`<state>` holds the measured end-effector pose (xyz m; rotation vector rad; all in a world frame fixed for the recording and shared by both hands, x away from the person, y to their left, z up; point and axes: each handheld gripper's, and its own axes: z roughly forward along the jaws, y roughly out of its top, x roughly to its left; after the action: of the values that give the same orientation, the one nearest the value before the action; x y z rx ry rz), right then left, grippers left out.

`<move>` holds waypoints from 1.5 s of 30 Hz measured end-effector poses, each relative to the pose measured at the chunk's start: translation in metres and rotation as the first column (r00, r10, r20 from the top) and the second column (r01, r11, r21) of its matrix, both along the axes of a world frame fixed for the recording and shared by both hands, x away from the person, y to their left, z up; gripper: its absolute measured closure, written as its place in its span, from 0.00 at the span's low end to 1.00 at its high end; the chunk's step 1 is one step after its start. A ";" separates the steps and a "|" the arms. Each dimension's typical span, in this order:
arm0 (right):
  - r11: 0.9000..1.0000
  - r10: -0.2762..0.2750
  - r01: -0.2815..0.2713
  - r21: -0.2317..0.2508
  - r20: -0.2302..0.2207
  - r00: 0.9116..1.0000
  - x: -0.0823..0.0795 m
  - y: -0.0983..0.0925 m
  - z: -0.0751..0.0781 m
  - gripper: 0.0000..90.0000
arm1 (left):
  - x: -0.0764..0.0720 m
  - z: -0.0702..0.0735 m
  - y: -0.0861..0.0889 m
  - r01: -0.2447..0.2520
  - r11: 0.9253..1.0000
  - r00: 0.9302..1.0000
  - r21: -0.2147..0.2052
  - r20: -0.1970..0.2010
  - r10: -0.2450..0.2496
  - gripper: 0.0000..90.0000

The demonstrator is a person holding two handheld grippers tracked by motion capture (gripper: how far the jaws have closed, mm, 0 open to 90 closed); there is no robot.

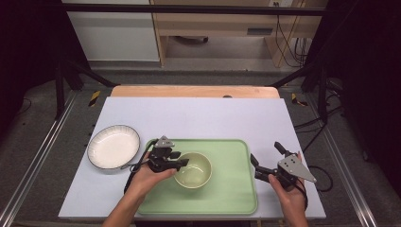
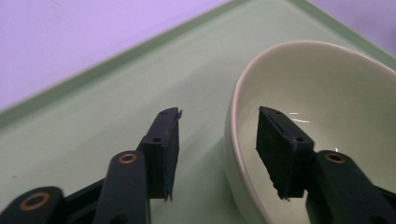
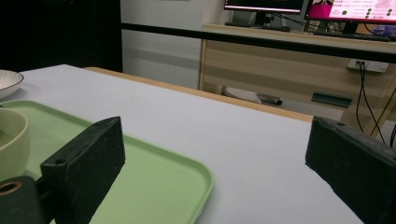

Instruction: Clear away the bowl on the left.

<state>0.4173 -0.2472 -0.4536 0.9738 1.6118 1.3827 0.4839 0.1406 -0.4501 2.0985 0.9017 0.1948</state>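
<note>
We have the left tool [image 1: 182,158] at the near-left rim of the bowl [image 1: 193,170], which stands upright on the green tray [image 1: 231,194] toward the tray's left half. In the left gripper view the jaws straddle the bowl's wall [image 2: 236,140], one pad outside and one inside, and we see a gap on both sides, so the pads are not pressing; the tool stands partly spread with nothing gripped. We judge this to be a let-go of the bowl on the tray. To do it well, we should lift the left tool straight up along the wall until both pads clear the rim, then draw back, so that neither pad drags the rim and tips or slides the bowl.

The right tool [image 1: 265,160] rests over the desk [image 1: 198,116] at the tray's right edge, jaws spread wide and bare, well apart from the bowl.

The bowl's mouth faces up. It is round, so it has no long axis across the desk; its only axis runs vertically. A white plate [image 1: 113,146] lies left of the tray.
</note>
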 end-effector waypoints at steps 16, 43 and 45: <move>1.000 -0.002 0.002 0.004 -0.005 1.000 -0.001 -0.001 0.000 0.05 | -0.002 0.016 0.005 -0.015 0.997 0.986 -0.073 0.164 0.027 0.07; 1.000 -0.015 0.015 0.010 -0.005 1.000 0.000 -0.002 0.000 0.05 | -0.015 0.027 0.036 0.061 0.989 0.969 -0.134 0.247 -0.027 0.05; 1.000 -0.013 0.013 0.011 -0.005 1.000 -0.001 -0.001 0.000 0.05 | -0.017 0.028 0.042 0.055 0.989 0.967 -0.141 0.253 -0.017 0.05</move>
<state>0.4167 -0.2487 -0.4537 0.9934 1.6007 1.3821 0.4674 0.1825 -0.4216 1.9011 0.7034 0.3565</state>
